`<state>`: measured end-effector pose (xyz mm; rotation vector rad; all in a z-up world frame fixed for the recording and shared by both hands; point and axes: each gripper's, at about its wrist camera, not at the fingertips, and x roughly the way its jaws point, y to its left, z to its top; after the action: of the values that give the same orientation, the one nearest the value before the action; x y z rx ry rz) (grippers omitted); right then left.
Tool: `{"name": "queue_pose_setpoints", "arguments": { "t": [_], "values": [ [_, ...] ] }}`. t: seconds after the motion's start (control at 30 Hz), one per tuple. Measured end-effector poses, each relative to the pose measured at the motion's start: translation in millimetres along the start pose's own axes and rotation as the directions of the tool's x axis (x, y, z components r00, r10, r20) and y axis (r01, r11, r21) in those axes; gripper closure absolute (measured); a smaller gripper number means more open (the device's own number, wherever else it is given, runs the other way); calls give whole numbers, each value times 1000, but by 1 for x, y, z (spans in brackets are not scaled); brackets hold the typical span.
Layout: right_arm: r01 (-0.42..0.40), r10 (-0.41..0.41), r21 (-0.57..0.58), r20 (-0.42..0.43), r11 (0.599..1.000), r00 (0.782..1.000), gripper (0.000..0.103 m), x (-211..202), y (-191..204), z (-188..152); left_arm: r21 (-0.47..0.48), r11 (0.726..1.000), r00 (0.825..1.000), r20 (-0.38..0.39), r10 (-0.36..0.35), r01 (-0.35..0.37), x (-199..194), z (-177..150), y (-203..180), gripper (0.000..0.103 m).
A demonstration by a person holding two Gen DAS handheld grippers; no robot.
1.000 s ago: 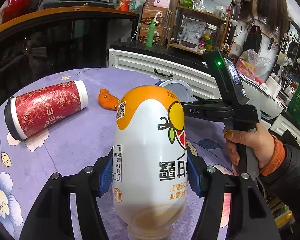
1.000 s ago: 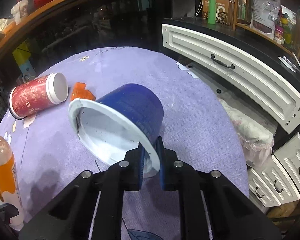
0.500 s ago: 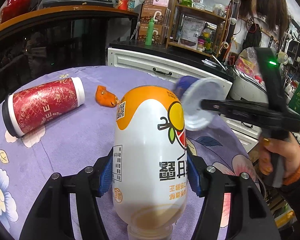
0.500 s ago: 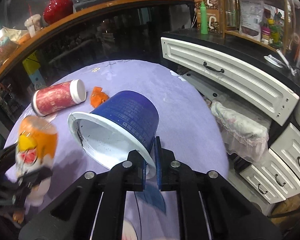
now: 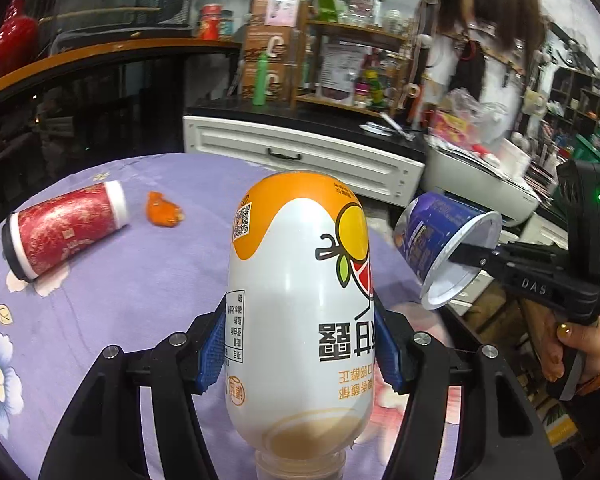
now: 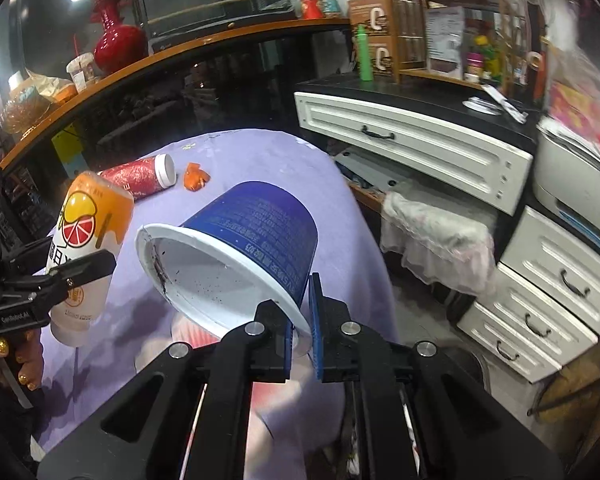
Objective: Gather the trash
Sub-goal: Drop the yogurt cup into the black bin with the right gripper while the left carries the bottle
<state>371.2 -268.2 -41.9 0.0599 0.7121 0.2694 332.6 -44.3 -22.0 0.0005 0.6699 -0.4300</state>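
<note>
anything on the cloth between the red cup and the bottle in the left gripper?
Only an orange scrap, nearer the red cup than the bottle; left wrist view shows it.

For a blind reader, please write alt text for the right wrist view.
The right tongs pinch the rim of a blue cup above a purple table. At left, the left tongs hold a bottle.

Each camera looks forward along its own gripper, close above the purple surface [image 5: 120, 280]. Both face the white drawers [image 6: 412, 148] beyond. Each view also catches the other gripper.
</note>
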Motion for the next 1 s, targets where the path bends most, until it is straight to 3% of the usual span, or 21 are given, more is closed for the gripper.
{"name": "queue_pose_setpoints", "arguments": {
  "t": [0.27,0.53,0.7,1.0],
  "values": [
    [84,-85,41,20,996,996,95,-48,-38,-53,40,994,995,-16,-102,102,1,-11,-64,42],
    [148,-147,113,-18,983,989,95,-74,-82,-102,60,977,978,-53,-203,206,14,-22,-125,42],
    [190,-182,138,-66,972,981,95,-73,-105,-132,69,969,969,-83,-233,239,28,-32,-156,42],
    [226,-185,199,-203,954,962,95,-28,-137,-180,94,959,956,-156,-250,266,48,-54,-192,42]
  ]
}}
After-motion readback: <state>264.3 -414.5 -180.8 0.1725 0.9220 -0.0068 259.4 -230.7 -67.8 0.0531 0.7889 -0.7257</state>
